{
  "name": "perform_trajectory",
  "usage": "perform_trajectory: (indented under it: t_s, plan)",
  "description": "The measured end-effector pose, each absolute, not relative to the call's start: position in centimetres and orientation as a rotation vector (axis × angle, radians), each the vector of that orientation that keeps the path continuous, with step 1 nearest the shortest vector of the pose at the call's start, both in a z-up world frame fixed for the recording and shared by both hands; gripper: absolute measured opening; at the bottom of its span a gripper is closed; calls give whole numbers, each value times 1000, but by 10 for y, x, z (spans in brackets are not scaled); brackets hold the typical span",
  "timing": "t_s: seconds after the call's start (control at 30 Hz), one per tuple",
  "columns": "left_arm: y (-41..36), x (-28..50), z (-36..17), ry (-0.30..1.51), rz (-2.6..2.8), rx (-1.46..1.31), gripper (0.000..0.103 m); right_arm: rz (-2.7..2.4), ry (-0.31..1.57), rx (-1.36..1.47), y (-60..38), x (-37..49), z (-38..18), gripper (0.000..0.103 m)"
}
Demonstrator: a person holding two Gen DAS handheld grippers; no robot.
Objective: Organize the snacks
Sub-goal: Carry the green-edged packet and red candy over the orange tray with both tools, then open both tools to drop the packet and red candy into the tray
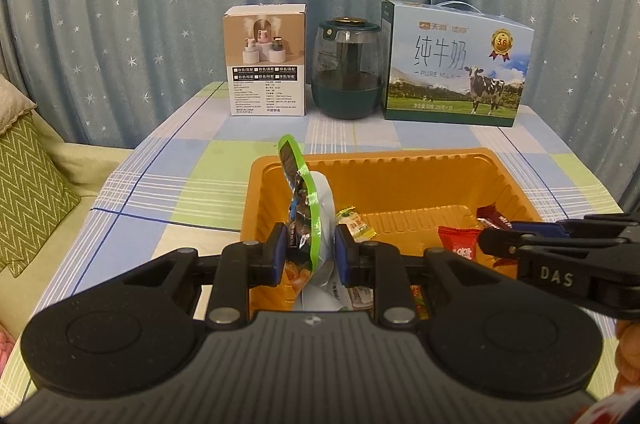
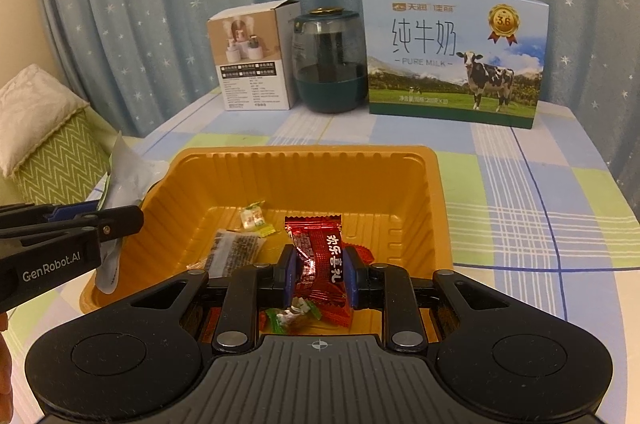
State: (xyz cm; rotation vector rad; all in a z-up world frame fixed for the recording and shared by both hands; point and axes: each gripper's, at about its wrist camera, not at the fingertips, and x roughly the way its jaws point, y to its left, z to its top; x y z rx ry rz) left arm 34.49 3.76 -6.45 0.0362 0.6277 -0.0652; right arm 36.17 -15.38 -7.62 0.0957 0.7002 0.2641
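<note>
Orange tray [image 2: 436, 208] holds loose candies [image 2: 253, 218] | left gripper [image 1: 310, 250] clamps green-edged pouch [image 1: 304, 208] above it | right gripper [image 2: 319, 274] pinches red packet [image 2: 320, 260] over it

Both claws clamped, angled downward — left claw [image 1: 310, 250], right claw [image 2: 320, 274] side by side.

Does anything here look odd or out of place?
Nothing spilled or broken. The only oddity: the green-edged bag stands on end, clamped in the left gripper, poking above the orange tray where the other snacks lie flat.
</note>
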Motion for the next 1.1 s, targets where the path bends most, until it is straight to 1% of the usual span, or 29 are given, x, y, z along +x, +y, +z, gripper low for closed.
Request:
perform_trajectory:
  t_s: [0.13,0.17,0.23,0.93,1.1]
  plan:
    - [40,350,-68,635,-70,22,25,265,701,101,-155,362,-76,25]
    - [41,350,-69,639,-68,24,34,266,702,105,-155,363,-77,25]
    - [44,349,-68,634,-61,27,38,265,702,110,-156,362,-77,25]
    - [62,340,-64,630,-1,11,40,303,690,138,-146,363,-76,25]
    - [62,340,-64,630,4,10,44,320,685,136,-145,364,-79,25]
